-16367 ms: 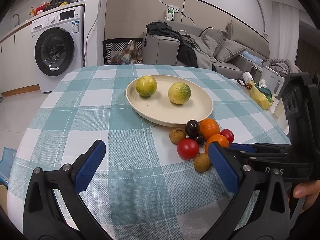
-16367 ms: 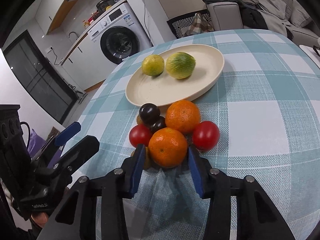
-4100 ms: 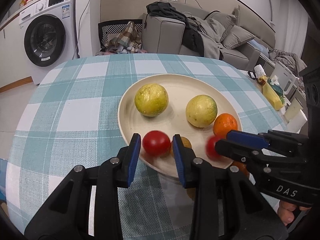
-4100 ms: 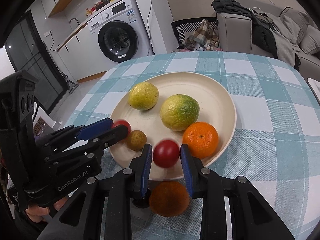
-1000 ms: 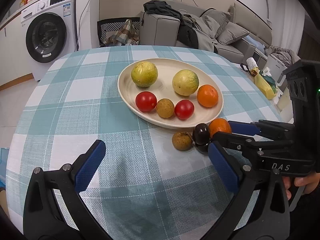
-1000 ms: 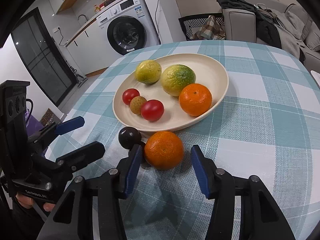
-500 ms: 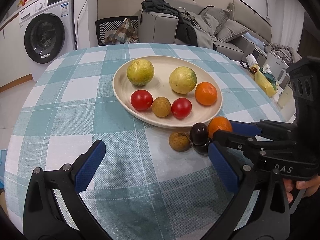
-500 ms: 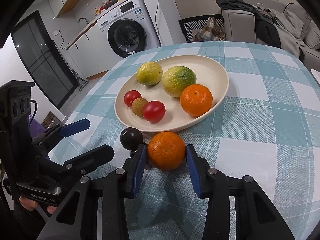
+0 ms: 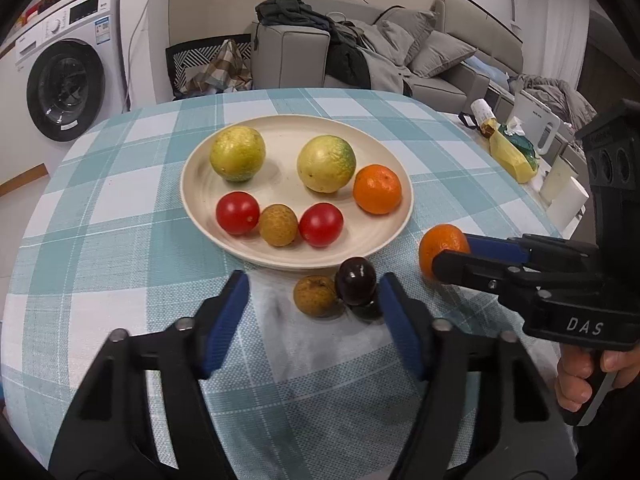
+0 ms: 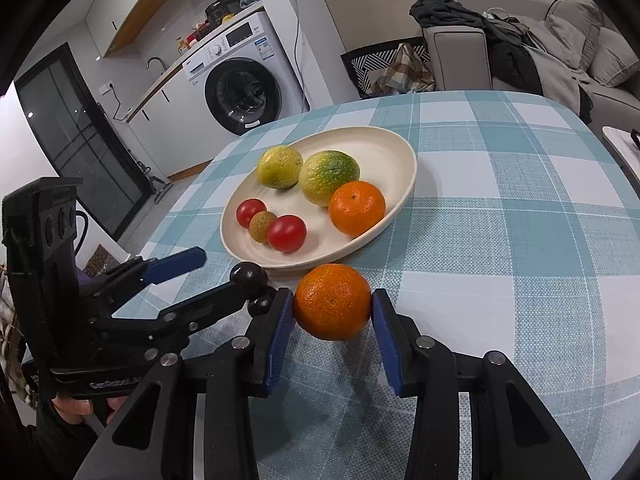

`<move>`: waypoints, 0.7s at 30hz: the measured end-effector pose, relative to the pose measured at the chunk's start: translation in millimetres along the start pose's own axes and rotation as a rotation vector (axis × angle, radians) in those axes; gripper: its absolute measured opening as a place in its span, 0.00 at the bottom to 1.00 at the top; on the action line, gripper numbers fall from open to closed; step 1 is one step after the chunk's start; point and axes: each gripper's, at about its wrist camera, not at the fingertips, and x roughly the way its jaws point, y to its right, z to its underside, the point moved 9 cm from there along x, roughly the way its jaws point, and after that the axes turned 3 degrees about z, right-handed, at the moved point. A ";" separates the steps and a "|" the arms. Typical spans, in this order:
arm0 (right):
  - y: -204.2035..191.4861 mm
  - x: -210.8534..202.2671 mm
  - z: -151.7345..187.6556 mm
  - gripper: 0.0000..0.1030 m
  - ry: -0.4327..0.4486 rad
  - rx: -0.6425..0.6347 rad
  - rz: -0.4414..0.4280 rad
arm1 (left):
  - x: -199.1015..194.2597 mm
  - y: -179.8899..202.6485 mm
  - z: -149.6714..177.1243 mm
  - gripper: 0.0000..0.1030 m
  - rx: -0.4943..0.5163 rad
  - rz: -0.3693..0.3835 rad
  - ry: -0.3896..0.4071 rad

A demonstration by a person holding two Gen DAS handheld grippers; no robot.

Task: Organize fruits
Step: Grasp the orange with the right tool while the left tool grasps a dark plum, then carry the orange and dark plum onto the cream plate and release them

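Observation:
A cream plate on the checked table holds two yellow-green citrus, an orange, two red tomatoes and a brown longan. My right gripper is shut on a second orange, lifted just off the cloth by the plate's near rim. My left gripper is open. Between its pads lie a brown longan and a dark plum, with another dark fruit partly hidden below the plum.
The round table's edge curves close on the left. A yellow bag and white containers stand beyond the right edge. A washing machine and a sofa are behind.
My right gripper has closed on the orange and raised it slightly. My left gripper has moved forward and narrowed around the longan and the plum.

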 end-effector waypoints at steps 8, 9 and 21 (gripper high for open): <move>3.4 -3.1 0.9 0.40 0.008 0.010 0.000 | 6.3 19.1 0.1 0.37 0.059 0.029 -0.014; 3.4 -3.3 0.9 0.40 0.008 0.011 0.000 | 6.6 20.6 -0.4 0.37 0.067 0.026 -0.012; 5.4 -4.6 0.8 0.40 0.011 0.015 0.004 | 4.3 27.7 -2.8 0.20 0.110 0.024 0.006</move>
